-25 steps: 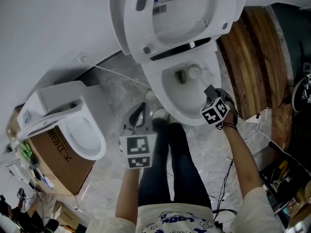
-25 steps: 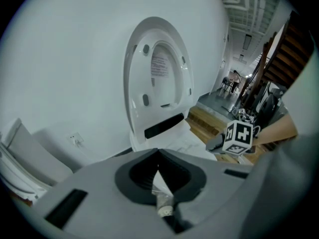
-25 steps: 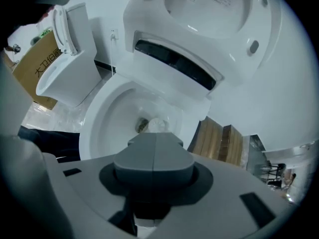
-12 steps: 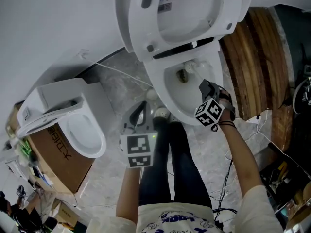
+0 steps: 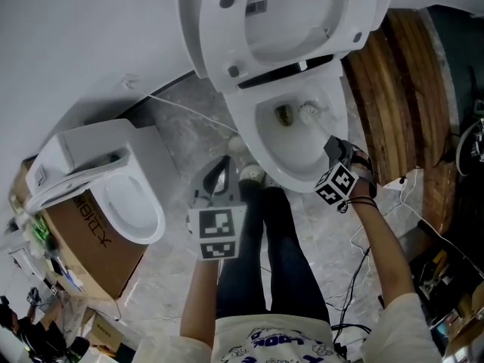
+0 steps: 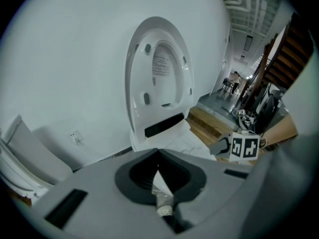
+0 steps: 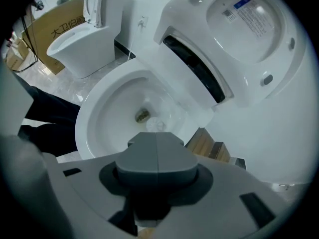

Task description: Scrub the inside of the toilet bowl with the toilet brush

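The toilet's seat and lid (image 5: 283,21) stand raised, and the white bowl (image 5: 266,150) lies open below them. The white brush head (image 5: 308,113) rests deep in the bowl beside the drain hole (image 5: 283,114). My right gripper (image 5: 331,145) hangs over the bowl's right front rim, shut on the brush handle. In the right gripper view its jaws (image 7: 156,139) are pressed together, with the brush head (image 7: 155,125) just beyond them. My left gripper (image 5: 218,171) hovers over the floor left of the bowl, shut and holding nothing. In its own view the left gripper (image 6: 158,156) faces the raised lid (image 6: 162,78).
A second toilet (image 5: 113,195) sits on a cardboard box (image 5: 87,244) at the left. Wooden steps (image 5: 393,89) run along the right of the bowl. Cables (image 5: 363,240) trail over the marble floor. The person's legs (image 5: 265,255) stand in front of the bowl.
My right gripper has drawn back toward the front right rim, and the brush head has slid right inside the bowl. The left gripper has stayed put.
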`<action>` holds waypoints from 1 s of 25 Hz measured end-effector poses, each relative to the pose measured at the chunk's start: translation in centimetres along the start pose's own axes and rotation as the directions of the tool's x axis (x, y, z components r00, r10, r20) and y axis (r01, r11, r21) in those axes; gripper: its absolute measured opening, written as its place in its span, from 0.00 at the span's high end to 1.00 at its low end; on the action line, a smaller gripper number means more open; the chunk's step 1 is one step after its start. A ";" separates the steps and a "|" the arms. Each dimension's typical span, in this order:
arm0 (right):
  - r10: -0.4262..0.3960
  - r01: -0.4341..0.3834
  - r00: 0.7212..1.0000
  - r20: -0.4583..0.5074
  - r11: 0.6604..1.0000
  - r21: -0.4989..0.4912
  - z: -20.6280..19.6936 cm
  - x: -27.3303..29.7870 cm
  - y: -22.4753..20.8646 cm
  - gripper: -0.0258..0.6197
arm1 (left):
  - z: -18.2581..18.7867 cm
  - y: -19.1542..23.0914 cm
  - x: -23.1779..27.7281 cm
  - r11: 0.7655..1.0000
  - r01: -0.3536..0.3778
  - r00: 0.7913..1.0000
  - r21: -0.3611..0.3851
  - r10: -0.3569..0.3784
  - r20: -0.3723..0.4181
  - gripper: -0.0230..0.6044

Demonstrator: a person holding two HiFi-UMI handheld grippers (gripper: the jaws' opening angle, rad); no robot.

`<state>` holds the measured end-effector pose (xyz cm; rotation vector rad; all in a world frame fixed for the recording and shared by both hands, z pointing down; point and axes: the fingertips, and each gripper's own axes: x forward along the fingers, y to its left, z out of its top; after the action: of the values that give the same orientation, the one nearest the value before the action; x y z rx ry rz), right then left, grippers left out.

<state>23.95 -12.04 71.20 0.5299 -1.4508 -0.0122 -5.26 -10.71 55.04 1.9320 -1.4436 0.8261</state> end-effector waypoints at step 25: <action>0.344 -0.291 0.937 0.054 0.688 0.665 3.4 -0.3 9.1 0.70 | -0.9 -0.7 -0.2 1.000 0.019 1.000 -0.016 -0.019 -0.001 0.96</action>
<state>17.92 -5.03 74.18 0.8375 -1.4340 0.8364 -4.71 -9.73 55.43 1.9296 -1.4250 0.8045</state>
